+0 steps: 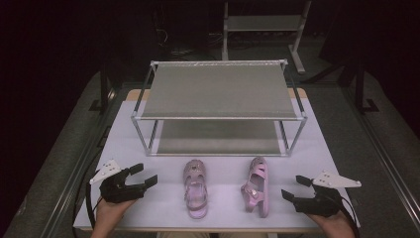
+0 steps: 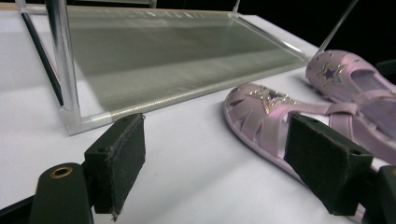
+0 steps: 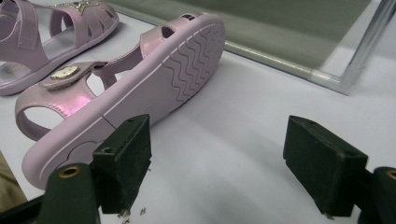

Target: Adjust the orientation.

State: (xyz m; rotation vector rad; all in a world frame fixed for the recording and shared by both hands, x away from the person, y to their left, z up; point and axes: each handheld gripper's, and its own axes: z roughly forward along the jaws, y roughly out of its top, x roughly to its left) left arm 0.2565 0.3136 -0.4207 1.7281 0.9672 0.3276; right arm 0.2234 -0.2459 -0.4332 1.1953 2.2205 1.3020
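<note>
Two pink child's sandals lie on the white table in front of a two-tier metal shoe rack. The left sandal sits flat, sole down, a star on its toe. The right sandal lies tipped on its side, its ribbed sole facing right. My left gripper rests at the table's near left, open, nothing between its pads, left of the flat sandal. My right gripper rests at the near right, open and empty, just right of the tipped sandal.
The rack's lower shelf lies close behind the sandals; its upright posts stand at the corners. The table's front edge runs just below the hands. A second metal frame stands on the floor beyond the table.
</note>
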